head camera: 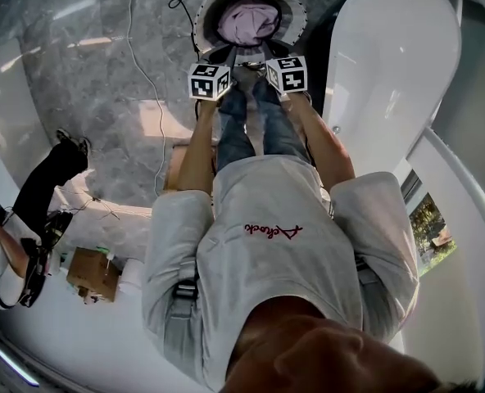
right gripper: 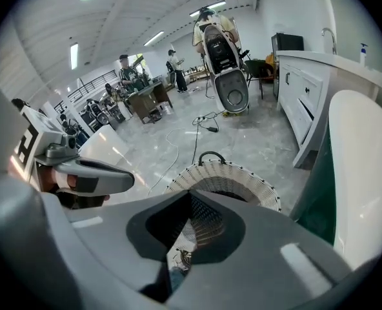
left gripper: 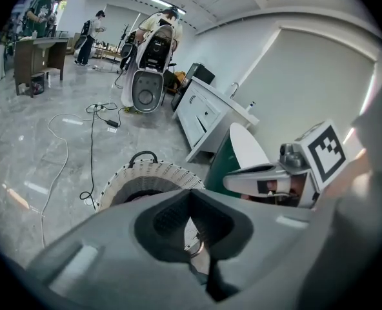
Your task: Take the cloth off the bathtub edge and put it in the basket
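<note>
Grey short-sleeved T-shirt (head camera: 267, 211) with red chest print (head camera: 273, 231); blue jeans (head camera: 236, 133).

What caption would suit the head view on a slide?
Left gripper and right gripper, both shut, hang above the basket holding the lilac cloth, bathtub alongside.

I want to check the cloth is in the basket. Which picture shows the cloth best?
The head view. It looks down into the basket and shows the lilac cloth bunched inside. The two gripper views show only the basket's woven rim and dark inside; no cloth can be made out there.
</note>
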{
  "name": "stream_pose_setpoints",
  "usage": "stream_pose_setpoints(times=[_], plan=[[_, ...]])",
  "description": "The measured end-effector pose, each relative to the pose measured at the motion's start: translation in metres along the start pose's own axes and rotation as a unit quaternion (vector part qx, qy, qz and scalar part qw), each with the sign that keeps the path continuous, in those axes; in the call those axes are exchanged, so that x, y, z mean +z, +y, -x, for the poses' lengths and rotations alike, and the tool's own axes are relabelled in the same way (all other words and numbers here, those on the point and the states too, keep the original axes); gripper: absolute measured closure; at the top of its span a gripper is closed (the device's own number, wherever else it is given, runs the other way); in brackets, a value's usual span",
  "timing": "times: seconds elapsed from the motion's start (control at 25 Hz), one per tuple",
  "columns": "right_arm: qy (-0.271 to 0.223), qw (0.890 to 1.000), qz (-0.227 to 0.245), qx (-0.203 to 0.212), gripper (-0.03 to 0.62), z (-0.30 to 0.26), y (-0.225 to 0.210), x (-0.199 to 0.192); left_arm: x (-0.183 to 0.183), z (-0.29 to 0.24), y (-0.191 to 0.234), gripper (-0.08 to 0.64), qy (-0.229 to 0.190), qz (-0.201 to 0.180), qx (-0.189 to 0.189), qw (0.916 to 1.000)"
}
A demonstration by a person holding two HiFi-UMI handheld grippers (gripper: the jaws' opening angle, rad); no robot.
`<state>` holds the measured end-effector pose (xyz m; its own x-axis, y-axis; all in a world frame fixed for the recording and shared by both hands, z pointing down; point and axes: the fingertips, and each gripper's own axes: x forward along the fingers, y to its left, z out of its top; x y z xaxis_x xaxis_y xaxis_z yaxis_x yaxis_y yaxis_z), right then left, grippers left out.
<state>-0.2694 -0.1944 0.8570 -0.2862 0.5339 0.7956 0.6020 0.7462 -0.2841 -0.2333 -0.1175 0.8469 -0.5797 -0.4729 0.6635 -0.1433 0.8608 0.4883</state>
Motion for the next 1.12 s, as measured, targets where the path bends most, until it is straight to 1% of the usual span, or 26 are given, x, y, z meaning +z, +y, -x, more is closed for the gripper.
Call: stream_pose_setpoints(times=[0.08, 0.2, 0.32, 0.48, 0.72, 0.92, 1.12], plan=[[-0.012, 1.000, 0.004, -0.001, 0.589, 0.007, 0.000, 0.007, 0.008, 0.005, -0.004, 0.560, -0.010, -0.010, 0.003, 0.9999], [-0.045, 0.999, 0.005, -0.001, 0.589, 0.023, 0.002, 0.023, 0.027, 0.018, -0.010, 0.560, -0.033, -0.025, 0.008, 0.9991], [-0.082, 0.997, 0.008, 0.007, 0.588, 0.045, 0.010, 0.047, 0.053, 0.036, -0.019, 0.560, -0.059, -0.048, 0.011, 0.9970], [-0.131, 0.991, 0.032, 0.010, 0.588, 0.080, 0.024, 0.085, 0.092, 0.061, -0.032, 0.560, -0.094, -0.076, 0.016, 0.9925], [-0.210, 0.976, 0.056, 0.008, 0.588, 0.140, 0.037, 0.142, 0.141, 0.104, -0.063, 0.560, -0.150, -0.117, 0.023, 0.9814], [-0.256, 0.965, 0.064, 0.004, 0.588, 0.188, 0.049, 0.165, 0.161, 0.136, -0.089, 0.560, -0.173, -0.139, 0.026, 0.9748], [-0.301, 0.950, 0.084, 0.012, 0.588, 0.228, 0.067, 0.199, 0.198, 0.172, -0.106, 0.560, -0.209, -0.162, 0.028, 0.9639]])
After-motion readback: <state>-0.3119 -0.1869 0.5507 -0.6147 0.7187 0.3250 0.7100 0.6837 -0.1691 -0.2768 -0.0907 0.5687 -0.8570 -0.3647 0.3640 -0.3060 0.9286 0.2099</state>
